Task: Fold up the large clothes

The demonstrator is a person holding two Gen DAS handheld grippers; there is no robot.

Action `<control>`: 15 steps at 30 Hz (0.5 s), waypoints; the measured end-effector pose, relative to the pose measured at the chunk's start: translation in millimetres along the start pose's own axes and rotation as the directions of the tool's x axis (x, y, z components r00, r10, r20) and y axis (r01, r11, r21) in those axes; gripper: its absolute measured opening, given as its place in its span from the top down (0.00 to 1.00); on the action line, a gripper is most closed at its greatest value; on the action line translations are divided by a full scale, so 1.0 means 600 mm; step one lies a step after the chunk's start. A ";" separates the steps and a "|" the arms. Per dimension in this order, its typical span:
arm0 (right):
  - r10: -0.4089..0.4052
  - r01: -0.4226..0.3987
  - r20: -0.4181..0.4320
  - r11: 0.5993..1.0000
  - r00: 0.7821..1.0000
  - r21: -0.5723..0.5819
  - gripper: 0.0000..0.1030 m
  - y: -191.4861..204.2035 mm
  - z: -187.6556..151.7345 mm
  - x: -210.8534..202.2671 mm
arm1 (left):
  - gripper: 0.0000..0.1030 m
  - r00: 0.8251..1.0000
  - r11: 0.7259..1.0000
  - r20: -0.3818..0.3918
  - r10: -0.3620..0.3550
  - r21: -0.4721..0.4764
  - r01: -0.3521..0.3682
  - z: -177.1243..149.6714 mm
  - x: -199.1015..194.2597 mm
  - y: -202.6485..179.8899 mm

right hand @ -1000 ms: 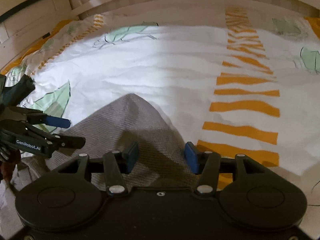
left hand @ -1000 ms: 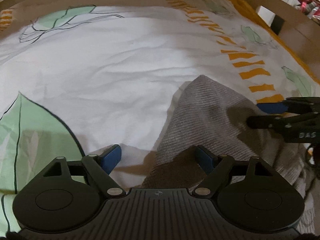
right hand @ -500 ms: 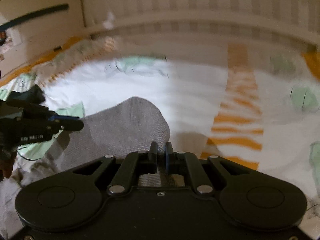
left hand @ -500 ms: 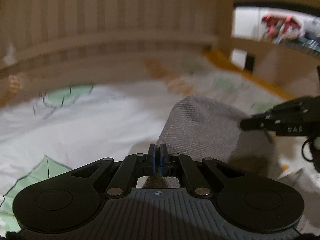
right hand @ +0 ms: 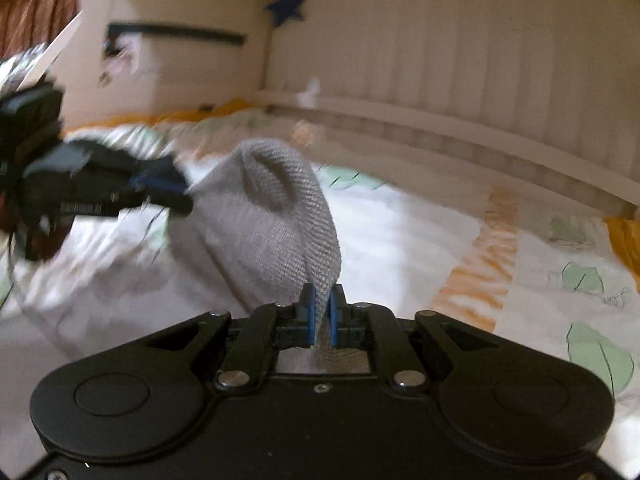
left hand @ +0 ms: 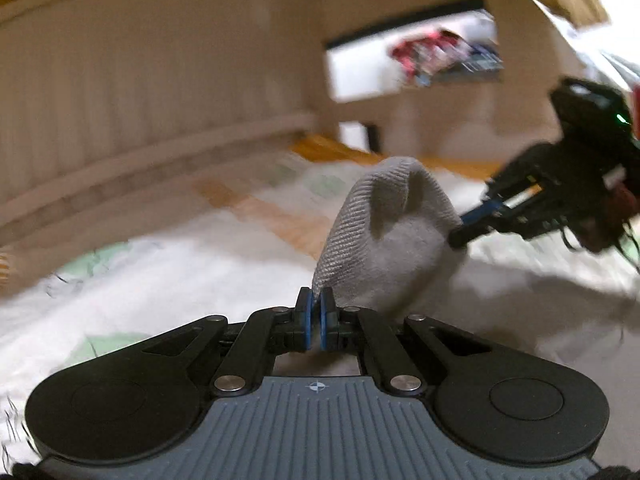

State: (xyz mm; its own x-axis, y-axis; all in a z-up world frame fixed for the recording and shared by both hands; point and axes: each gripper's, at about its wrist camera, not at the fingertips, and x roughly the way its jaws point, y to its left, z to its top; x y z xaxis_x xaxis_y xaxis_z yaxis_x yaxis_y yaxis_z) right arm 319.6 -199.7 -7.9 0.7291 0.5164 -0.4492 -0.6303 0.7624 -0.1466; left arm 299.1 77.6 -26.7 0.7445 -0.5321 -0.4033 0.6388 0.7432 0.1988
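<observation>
— What are your two tools doing right now?

— I am gripping the grey cloth [left hand: 384, 240] with both. My left tool [left hand: 315, 312] is clamped on one edge of it, the blue pads pinching the fabric right at their tips. My right tool [right hand: 319, 312] is clenched on another edge, and a strip of the weave is passing down between its pads.

— Where is the cloth sitting, then?

— It is hanging in the air between my two tools, bulging up in a rounded hump just ahead of each one. Below it the bed sheet [right hand: 400, 248] is spreading out, white with orange stripes and green leaves.

— Can each tool see the other?

— Yes. From the left one, the right tool is showing off to the right, its tip touching the cloth. From the right one, the left tool is showing off to the left, blurred. Beyond both, a pale slatted headboard [left hand: 140, 80] is standing.
</observation>
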 end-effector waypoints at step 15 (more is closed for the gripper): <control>0.177 -0.165 -0.257 0.984 0.950 0.068 0.79 0.091 -0.056 -0.040 | 0.76 0.949 0.966 -0.238 -0.207 -0.203 0.160 -0.047 -0.033 -0.014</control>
State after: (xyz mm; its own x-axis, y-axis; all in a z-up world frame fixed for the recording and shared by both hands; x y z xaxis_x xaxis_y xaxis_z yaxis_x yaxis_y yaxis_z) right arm 258.5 -183.7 -34.7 0.5123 0.5251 -0.6795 -0.7224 0.6914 -0.0104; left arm 273.5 93.5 -45.7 0.5283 -0.5622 -0.6363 0.6968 0.7153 -0.0535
